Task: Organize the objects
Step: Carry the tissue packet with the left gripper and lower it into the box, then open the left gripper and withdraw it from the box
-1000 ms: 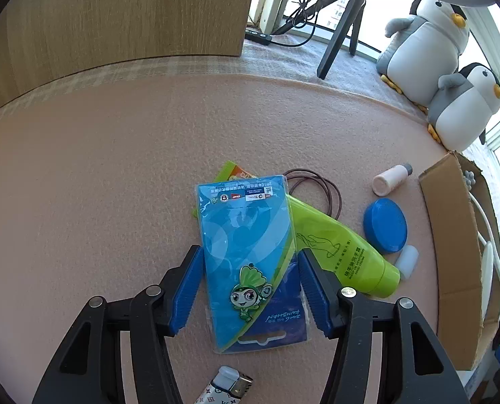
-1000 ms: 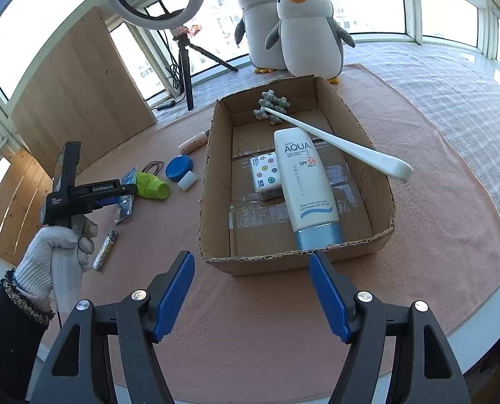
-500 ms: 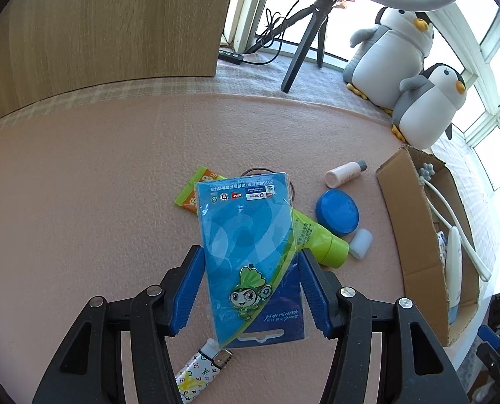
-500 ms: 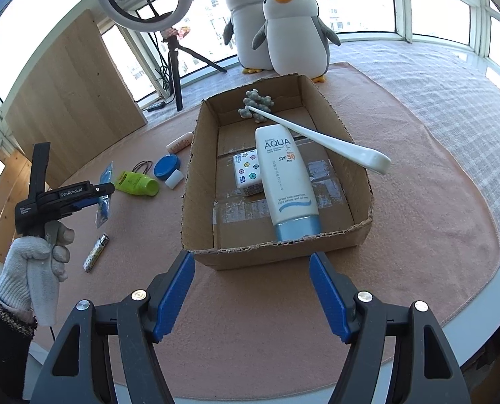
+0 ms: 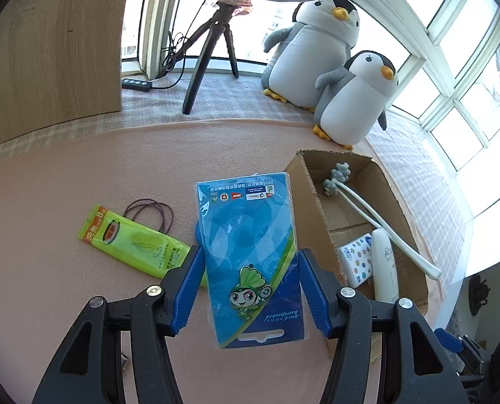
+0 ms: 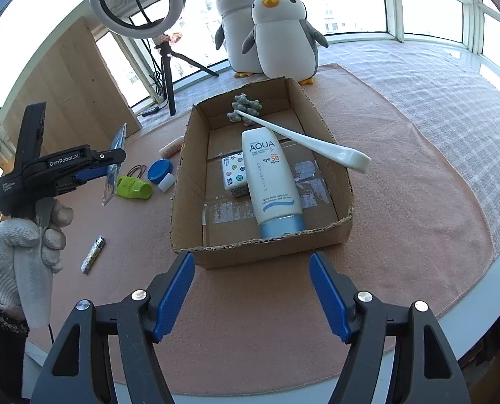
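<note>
Clamped edgewise in the left claw, the slick blue packet could slip before reaching the box; the right claw gapes empty.

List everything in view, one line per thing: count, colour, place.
Cardboard box: 1, brown, centre of the mat.
Sunscreen tube: 1, white with blue cap, in the box.
Long spoon: 1, white, across the box's right rim.
Patterned pack: 1, white, in the box.
Blue card pack: 1, held in the left gripper.
Green tube: 1, left of the box.
Blue lid: 1, beside the green tube.
Lighter: 1, patterned, on the mat.
Penguin plushies: 2, grey-white, behind the box.
Left gripper: black, blue fingers.
Right gripper: open, holds nothing.
</note>
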`<state>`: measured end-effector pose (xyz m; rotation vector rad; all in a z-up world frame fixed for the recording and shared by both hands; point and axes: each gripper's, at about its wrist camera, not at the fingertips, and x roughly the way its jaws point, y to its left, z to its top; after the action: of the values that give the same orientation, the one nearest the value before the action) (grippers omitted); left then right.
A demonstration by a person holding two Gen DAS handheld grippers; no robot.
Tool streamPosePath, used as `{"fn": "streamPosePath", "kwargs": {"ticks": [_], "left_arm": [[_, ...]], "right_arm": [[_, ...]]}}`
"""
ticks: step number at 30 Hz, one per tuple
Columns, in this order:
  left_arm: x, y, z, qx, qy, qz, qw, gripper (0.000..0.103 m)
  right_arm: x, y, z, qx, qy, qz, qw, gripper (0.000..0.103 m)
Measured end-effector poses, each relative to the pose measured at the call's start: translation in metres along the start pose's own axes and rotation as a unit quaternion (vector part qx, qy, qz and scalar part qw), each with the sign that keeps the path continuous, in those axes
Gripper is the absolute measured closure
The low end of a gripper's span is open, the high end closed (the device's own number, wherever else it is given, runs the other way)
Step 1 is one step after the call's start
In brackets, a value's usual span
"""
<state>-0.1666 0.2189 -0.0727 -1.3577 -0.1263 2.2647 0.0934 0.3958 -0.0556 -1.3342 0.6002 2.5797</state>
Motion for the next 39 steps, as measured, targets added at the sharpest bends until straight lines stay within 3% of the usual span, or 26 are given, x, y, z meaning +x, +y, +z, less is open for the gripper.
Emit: {"fn": "streamPosePath", "kwargs": {"ticks": [11,16,30,39], "left_arm": [[0.026,-0.106,-0.007,0.069,0.021,-0.057,0.9958,0.043],[0.036,-0.128,-0.014,0.084,0.031,-0.064,0.9939,0.043],[0.028,-0.129,-0.015,0.086,0.035,-0.067,0.9935,0.040],[0.012,-0.097,-0.019,0.069,0.021,-0.047,0.9963,0.040]], "right_arm": [[-0.002,-0.019,-0.002,0.014,0.005,-0.010,1.000,0.036],[-0.001,-0.023,-0.002,0.016,0.008,-0.013,1.000,0.036],[0.000,-0.018,0.000,0.008,0.012,-0.004,1.000,0.036],[0.005,-0.004,0.002,-0.008,0.018,0.002,1.000,0.036]]}}
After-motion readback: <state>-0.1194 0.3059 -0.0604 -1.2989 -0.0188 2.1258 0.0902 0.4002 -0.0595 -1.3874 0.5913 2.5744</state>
